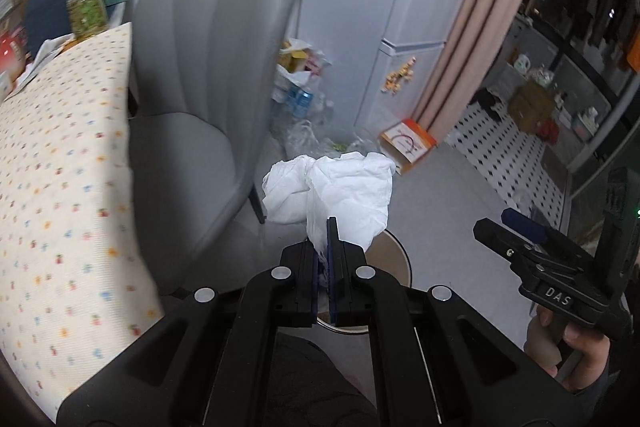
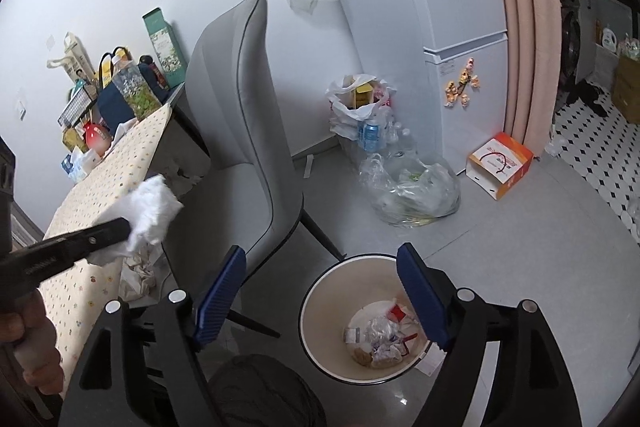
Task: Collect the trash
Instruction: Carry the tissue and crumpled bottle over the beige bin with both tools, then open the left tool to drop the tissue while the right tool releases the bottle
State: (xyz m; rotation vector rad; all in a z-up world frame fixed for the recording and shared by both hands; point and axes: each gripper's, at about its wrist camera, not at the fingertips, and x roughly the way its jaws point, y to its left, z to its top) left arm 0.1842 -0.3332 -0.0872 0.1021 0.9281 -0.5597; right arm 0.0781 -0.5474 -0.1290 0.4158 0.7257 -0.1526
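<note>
Tissue [image 1: 332, 187] clamped in left gripper [image 1: 327, 239]; chair [image 1: 208, 67] beside bin [image 2: 320, 299].

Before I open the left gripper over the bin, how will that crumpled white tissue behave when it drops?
The crumpled tissue looks floppy and very light, so it may drift rather than fall straight. It bulges loosely beyond the left gripper, so it will probably not snag. The bin is open-topped and wide, which should forgive some drift.

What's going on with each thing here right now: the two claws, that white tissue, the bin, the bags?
Left claw: shut on the crumpled tissue.
Crumpled tissue: held in the air.
Right claw: open, holding nothing.
Trash bin: upright, uncovered, trash at the bottom.
Clear plastic bag: slumped on the floor.
</note>
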